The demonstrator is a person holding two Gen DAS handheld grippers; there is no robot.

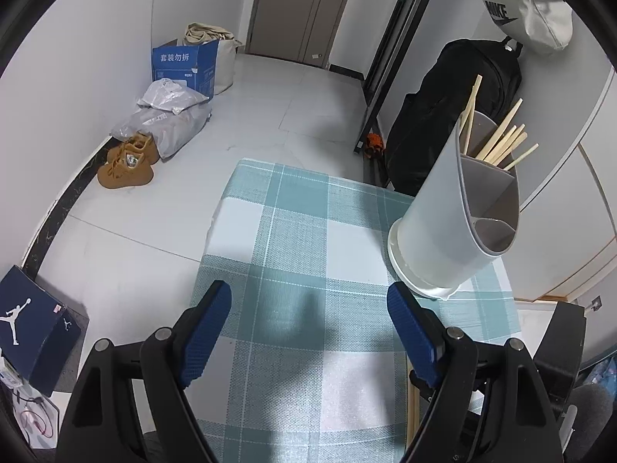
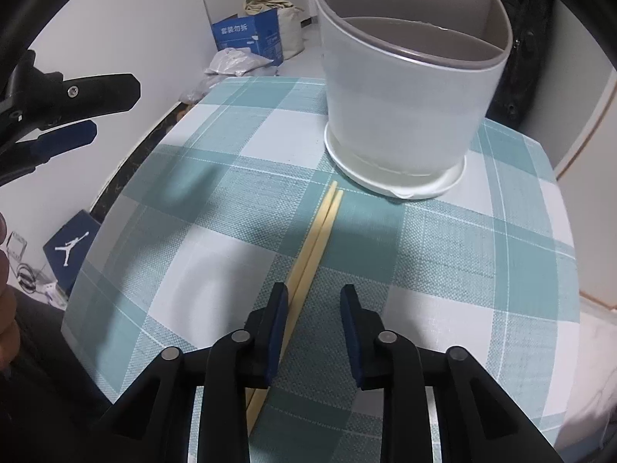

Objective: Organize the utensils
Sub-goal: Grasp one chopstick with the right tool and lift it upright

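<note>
Two chopsticks (image 2: 314,247) lie side by side on the checked tablecloth (image 2: 443,254), just short of the holder (image 2: 405,88), whose back compartment already holds several chopsticks (image 1: 501,142). The right gripper (image 2: 314,301) straddles the pair, its jaws narrowed but not pinching. The left gripper (image 1: 308,301) hangs wide open, empty. Readable: a Nike bag (image 1: 520,11) and a Jordan-logo box (image 1: 34,324).

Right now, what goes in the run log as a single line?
left claw: open, empty, above tablecloth | right claw: open, astride chopstick pair, not gripping | holder: upright, chopsticks in rear compartment
</note>
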